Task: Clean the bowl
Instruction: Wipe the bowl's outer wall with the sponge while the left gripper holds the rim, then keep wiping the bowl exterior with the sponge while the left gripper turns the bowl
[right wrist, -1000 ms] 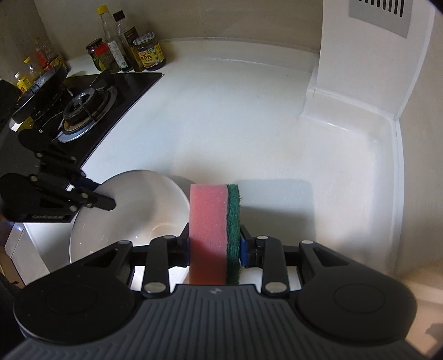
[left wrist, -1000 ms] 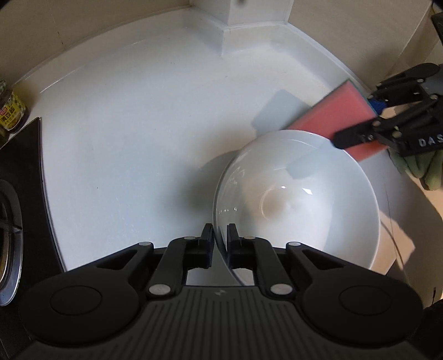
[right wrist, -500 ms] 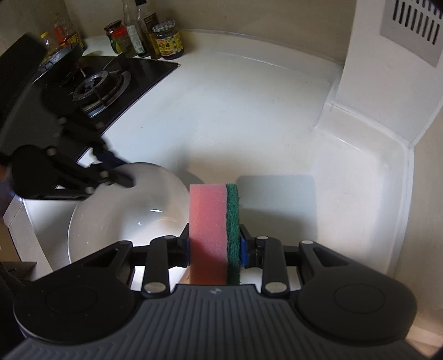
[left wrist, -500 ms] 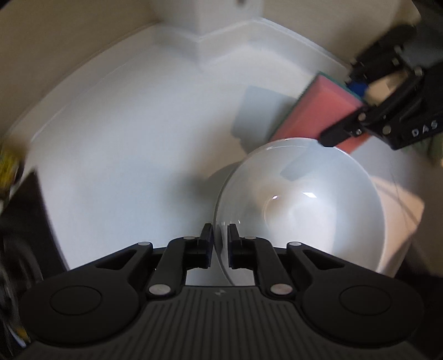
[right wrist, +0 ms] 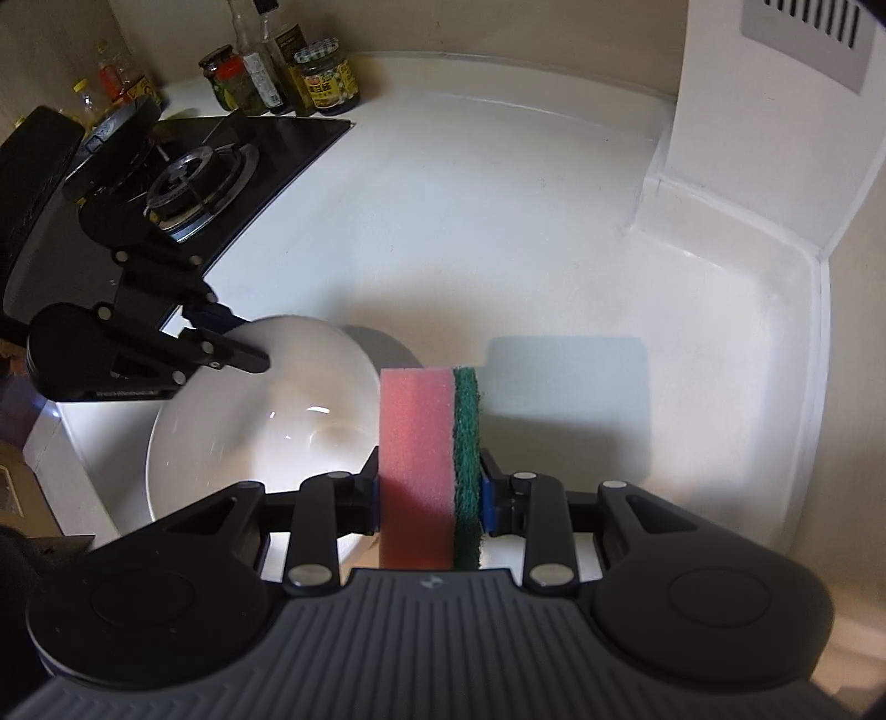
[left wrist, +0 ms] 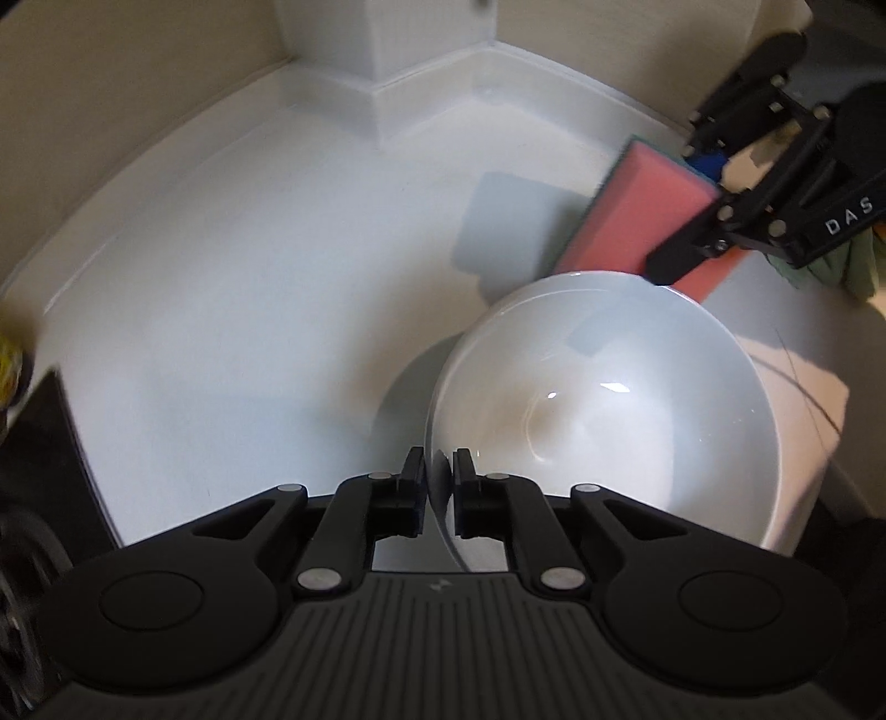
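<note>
Bowl (left wrist: 637, 399): plain glossy white, no pattern.
Sponge (right wrist: 418, 459): salmon-pink foam body; dark green scouring layer on one face.
Left claw (left wrist: 439, 487): matte black fingers; silver round rivets; grey ribbed housing with parallel grooves.
Right claw (right wrist: 429, 498): black links with silver rivets; blue pads (right wrist: 486, 498) against the sponge; white letters "DAS" on the black body in the left wrist view.
Tabletop (right wrist: 498, 232): uniform white, with white raised edging.
Walls (left wrist: 111, 83): pale beige.
Hob (right wrist: 221, 166): glossy black surface; silver-grey burner ring.
Jars (right wrist: 326, 77): dark contents; yellow and red labels; one green-and-white chequered lid.
Vent grille (right wrist: 808, 33): grey with dark slots.
</note>
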`<state>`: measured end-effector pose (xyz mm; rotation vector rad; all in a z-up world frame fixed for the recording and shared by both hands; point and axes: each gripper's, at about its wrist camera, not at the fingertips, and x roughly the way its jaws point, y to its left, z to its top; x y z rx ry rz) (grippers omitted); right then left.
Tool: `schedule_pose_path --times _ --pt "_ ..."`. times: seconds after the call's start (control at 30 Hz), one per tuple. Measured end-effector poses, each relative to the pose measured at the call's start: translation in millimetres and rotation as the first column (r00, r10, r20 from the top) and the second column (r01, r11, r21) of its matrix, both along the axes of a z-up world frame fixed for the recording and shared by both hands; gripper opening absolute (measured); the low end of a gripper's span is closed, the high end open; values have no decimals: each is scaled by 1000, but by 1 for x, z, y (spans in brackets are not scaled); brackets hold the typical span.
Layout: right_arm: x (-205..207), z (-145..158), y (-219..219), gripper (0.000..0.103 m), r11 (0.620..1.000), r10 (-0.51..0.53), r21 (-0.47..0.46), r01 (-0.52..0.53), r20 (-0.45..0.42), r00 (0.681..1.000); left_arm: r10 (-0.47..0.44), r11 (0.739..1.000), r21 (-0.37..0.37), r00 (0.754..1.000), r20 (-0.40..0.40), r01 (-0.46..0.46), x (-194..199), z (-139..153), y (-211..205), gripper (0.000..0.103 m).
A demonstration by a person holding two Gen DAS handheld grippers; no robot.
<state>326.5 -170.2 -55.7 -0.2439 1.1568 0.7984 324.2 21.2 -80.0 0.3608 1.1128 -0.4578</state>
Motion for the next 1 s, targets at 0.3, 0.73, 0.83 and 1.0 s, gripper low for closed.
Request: schedule_pose_path --times 0.3,0.73,0.83,1.0 --pt "-2 -1 7 27 1000 -4 -3 4 21 1000 347 933 -91 938 -20 -348 -51 3 19 12" --pt "3 1 24 28 997 19 -82 -14 62 998 99 995 11 995 33 -99 -5 -1 11 11" --pt "3 1 26 28 996 18 -88 -12 63 998 101 995 12 994 42 -101 -6 -4 10 11" --pt "2 1 25 28 996 7 -87 -1 66 998 118 993 -11 992 46 -118 -12 -2 13 11"
